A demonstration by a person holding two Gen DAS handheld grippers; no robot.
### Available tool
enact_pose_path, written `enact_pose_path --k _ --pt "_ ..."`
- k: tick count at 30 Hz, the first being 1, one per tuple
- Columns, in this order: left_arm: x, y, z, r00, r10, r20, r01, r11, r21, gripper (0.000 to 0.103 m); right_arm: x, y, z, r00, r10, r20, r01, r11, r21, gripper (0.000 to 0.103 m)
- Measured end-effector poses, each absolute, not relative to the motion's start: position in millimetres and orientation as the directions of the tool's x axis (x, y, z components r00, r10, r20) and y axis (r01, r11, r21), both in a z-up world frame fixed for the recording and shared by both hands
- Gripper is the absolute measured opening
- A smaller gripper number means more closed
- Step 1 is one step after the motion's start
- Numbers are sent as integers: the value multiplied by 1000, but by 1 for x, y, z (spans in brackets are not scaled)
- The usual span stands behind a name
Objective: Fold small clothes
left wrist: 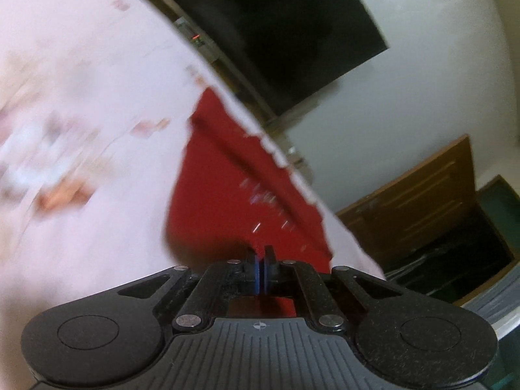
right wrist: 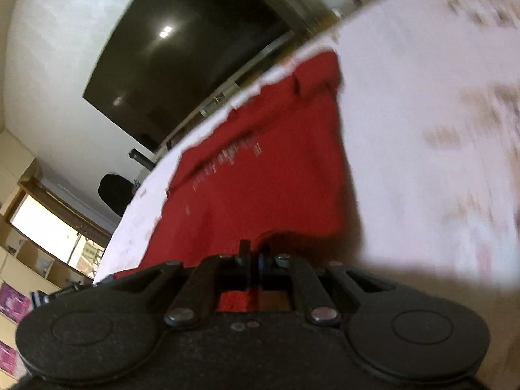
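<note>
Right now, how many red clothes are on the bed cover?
1. The red garment lies on the pale cover, reaching its far edge; others may be hidden outside view.

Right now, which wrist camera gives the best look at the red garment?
The right wrist view: the red garment fills the middle, from the near edge at the shut right gripper out to its far end. The left wrist view shows a narrower, blurrier slice ahead of the left gripper.

Surface is covered by a pale pink-white cloth (left wrist: 81, 214) with a faint, blurred reddish-brown print. A red garment (left wrist: 227, 195) lies directly on it near the far edge, with small whitish marks across it. Right wrist view shows the same cloth (right wrist: 422, 178) and red garment (right wrist: 260, 178).
</note>
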State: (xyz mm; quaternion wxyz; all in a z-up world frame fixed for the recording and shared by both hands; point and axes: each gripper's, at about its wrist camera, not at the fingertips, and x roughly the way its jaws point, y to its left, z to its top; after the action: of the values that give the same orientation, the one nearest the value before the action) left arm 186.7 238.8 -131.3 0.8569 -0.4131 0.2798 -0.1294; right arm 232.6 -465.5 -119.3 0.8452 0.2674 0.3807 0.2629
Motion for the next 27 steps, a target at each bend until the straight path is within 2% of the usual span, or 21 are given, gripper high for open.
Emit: enact_pose_path --k 6,12,20,27 --pt "283 240 -86 828 -478 -293 93 632 -770 2 299 -457 -69 633 637 -440 -303 727 616 5" --pt "370 247 -68 825 -487 -286 121 648 -752 2 377 -440 -45 672 619 -406 -310 734 604 5" --pt "490 245 -101 785 -492 -376 77 680 -729 2 478 -425 -78 664 599 -448 -224 731 644 5" --pt "557 241 -139 744 -484 -460 18 703 -711 2 539 -417 -120 639 584 -500 -122 719 685 5"
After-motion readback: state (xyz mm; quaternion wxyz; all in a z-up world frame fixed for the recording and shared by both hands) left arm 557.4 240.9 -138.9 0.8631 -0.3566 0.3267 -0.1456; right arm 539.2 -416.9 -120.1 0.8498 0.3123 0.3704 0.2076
